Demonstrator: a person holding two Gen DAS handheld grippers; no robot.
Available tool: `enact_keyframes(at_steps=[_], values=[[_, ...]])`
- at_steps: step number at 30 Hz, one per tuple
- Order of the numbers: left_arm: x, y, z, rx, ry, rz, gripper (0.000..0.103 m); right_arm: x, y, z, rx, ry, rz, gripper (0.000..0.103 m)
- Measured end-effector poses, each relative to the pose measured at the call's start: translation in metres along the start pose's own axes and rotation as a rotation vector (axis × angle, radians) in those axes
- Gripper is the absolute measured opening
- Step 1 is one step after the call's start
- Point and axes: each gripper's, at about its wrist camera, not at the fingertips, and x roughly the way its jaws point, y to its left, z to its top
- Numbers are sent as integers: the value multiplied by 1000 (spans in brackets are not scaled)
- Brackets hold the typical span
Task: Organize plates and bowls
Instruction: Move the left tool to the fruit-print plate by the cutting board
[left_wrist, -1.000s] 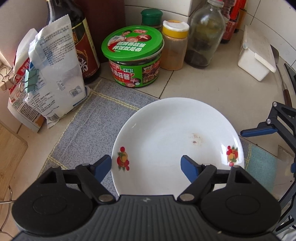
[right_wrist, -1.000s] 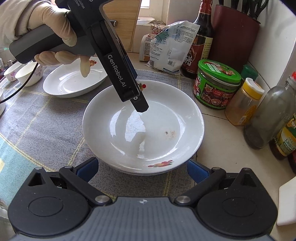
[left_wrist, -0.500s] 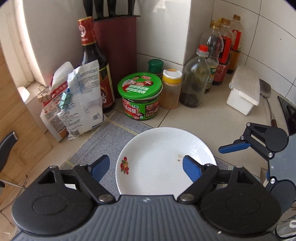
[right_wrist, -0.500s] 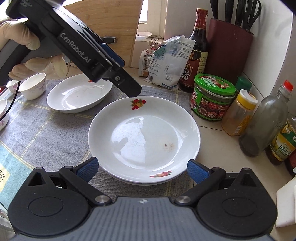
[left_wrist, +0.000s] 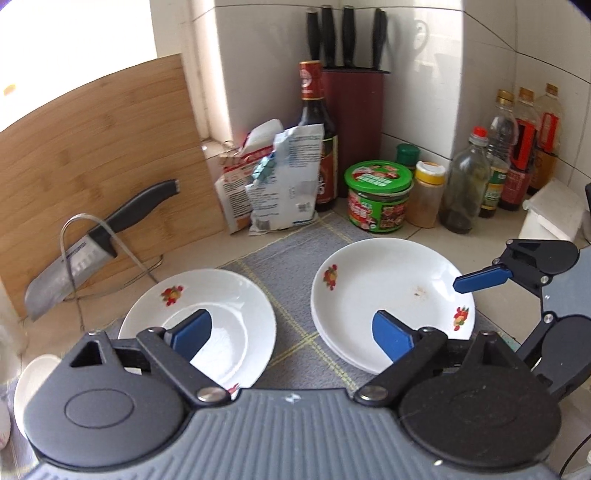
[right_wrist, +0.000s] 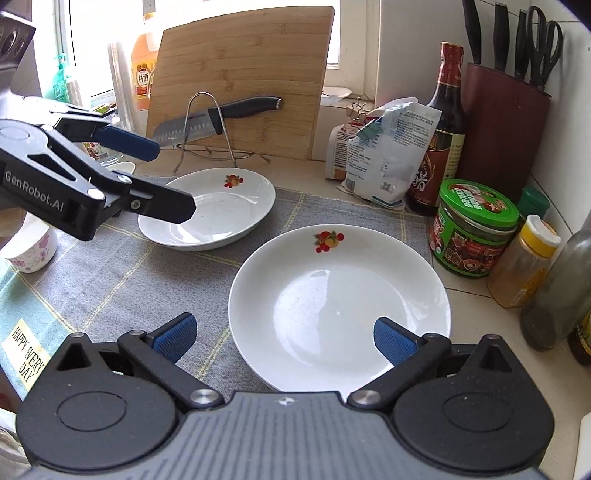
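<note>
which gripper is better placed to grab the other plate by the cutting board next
Left. The left gripper, fingers open and empty, hangs at the far plate; the right gripper sits over the stacked plates.

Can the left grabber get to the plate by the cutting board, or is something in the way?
Probably yes. The left gripper is open and empty, the plate lies bare just ahead of it, and nothing stands between them.

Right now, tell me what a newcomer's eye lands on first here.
Two white plates with fruit decals sit apart on the grey mat. Behind them a knife rests in a wire rack against the upright wooden cutting board; the green-lidded jar stands right.
</note>
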Motion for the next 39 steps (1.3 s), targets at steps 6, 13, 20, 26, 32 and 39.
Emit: enact_keyframes(at_steps=[6, 13, 20, 26, 32, 39], values=[[4, 19, -37, -133, -12, 89, 94, 14, 7, 12, 51, -18, 43, 103], [18, 46, -64, -226, 19, 156, 94, 32, 23, 36, 62, 5, 44, 103], [36, 67, -81, -237, 38, 176, 94, 58, 45, 62, 12, 68, 35, 103], [52, 74, -95, -199, 64, 116, 94, 74, 57, 79, -10, 114, 1, 103], [63, 82, -99, -211, 68, 85, 94, 84, 58, 89, -30, 137, -7, 103], [72, 88, -95, -209, 52, 102, 97, 104, 53, 105, -68, 155, 50, 103]])
